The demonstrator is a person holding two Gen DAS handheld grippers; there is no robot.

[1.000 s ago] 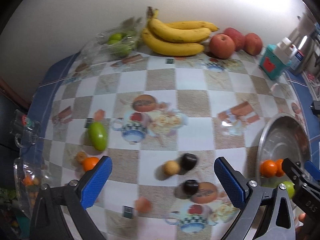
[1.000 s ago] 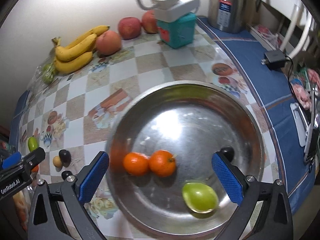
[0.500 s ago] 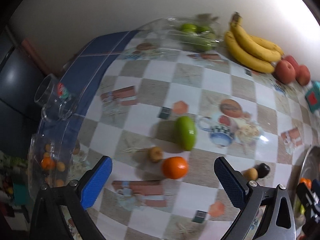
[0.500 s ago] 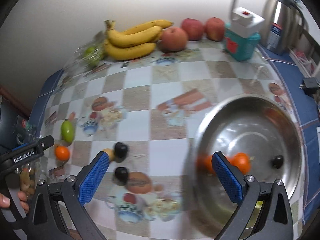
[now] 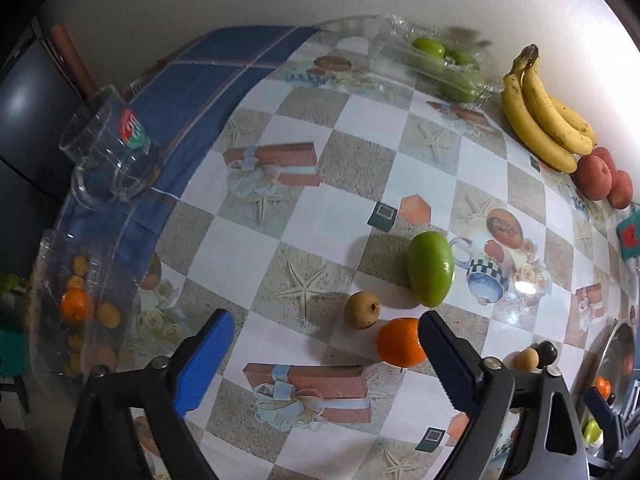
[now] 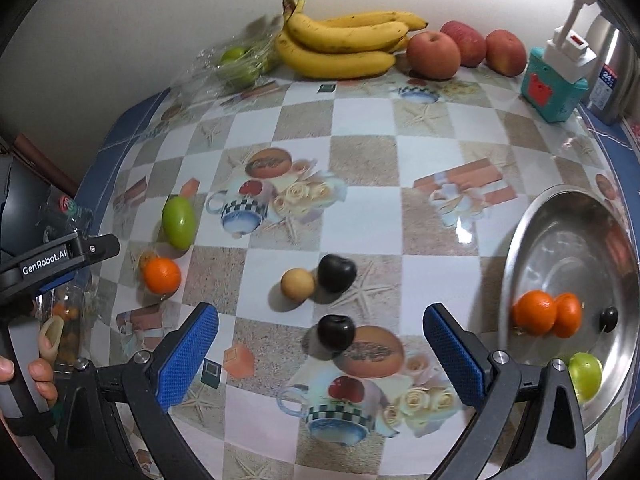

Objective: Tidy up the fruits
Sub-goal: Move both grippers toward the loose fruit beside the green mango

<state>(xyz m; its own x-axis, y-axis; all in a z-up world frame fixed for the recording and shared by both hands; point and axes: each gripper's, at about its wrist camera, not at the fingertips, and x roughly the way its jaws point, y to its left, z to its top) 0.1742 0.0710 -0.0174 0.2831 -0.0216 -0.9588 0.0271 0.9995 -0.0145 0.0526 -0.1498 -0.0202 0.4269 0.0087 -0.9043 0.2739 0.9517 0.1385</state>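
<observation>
left hand-held gripper [image 6: 60,258] | label "GenRobot.AI" | jaws closing, empty

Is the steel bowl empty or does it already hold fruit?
Not empty. The steel bowl holds two oranges, one green fruit and a small dark fruit.

Left tool [image 5: 326,354] points steeply down at the counter [image 5: 320,216], its jaws closing with nothing pressed between them. Right tool [image 6: 320,350] tilts down likewise, jaws spread wide and empty.
</observation>
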